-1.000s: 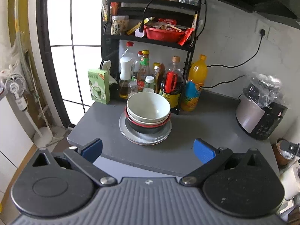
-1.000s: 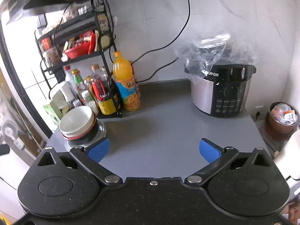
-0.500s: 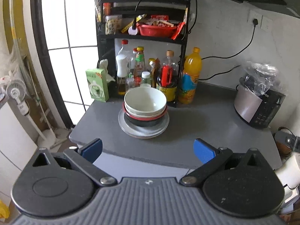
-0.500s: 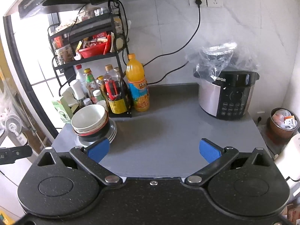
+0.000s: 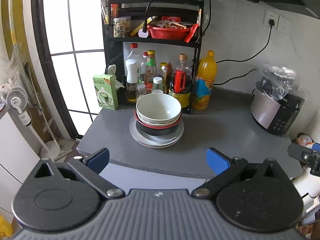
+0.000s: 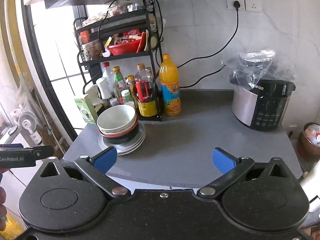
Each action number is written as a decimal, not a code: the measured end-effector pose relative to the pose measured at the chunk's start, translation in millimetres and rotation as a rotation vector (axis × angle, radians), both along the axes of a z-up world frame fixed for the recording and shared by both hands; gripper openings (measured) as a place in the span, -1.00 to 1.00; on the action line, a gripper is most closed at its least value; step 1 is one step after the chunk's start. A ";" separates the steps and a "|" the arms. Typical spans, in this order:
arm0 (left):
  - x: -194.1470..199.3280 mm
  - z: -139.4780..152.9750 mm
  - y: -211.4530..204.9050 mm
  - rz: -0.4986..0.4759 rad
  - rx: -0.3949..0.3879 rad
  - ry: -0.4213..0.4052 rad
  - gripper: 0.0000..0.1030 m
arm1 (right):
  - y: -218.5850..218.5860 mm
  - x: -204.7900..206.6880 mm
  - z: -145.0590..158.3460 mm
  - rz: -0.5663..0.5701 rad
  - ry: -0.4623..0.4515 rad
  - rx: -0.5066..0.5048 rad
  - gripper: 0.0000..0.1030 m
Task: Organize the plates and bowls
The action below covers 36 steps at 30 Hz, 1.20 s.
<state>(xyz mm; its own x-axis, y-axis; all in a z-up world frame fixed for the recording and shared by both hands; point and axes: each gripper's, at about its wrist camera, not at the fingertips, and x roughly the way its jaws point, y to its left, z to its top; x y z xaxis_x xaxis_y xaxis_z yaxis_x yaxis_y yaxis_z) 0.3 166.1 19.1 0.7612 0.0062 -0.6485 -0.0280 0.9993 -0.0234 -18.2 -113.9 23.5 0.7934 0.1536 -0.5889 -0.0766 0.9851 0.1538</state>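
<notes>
A stack stands on the grey counter (image 5: 220, 132): white bowls (image 5: 159, 108) nested on a red-rimmed black bowl (image 5: 158, 129), on round plates (image 5: 157, 140). The stack also shows in the right wrist view (image 6: 118, 120) at the left. My left gripper (image 5: 158, 159) is open and empty, held off the counter's front edge, in line with the stack. My right gripper (image 6: 164, 160) is open and empty at the front edge, to the right of the stack.
A black rack (image 5: 152, 40) of bottles and a red basin stands behind the stack, an orange juice bottle (image 5: 205, 82) beside it. A green box (image 5: 105, 92) is at the back left. A pressure cooker (image 6: 262, 104) stands at the right. A window is at the left.
Both grippers have drawn back and up from the counter, so the stack looks smaller and farther. The jaws stay open. The stack has not moved.
</notes>
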 end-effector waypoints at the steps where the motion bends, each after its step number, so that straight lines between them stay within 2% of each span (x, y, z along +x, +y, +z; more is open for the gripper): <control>1: -0.9 -1.5 0.7 -0.003 0.004 0.001 0.99 | 2.3 -1.0 -1.2 0.006 0.003 0.002 0.99; 10: -2.5 -13.8 7.6 -0.032 -0.008 0.021 0.98 | 16.6 -3.2 -2.7 -0.002 0.015 0.005 0.98; 19: -7.3 -14.2 9.9 -0.070 -0.011 0.000 0.98 | 25.8 -8.4 -4.7 -0.002 0.019 0.004 0.99; 36: -13.3 -18.1 14.3 -0.064 -0.007 -0.009 0.98 | 31.4 -13.8 -3.7 -0.007 0.009 -0.013 0.99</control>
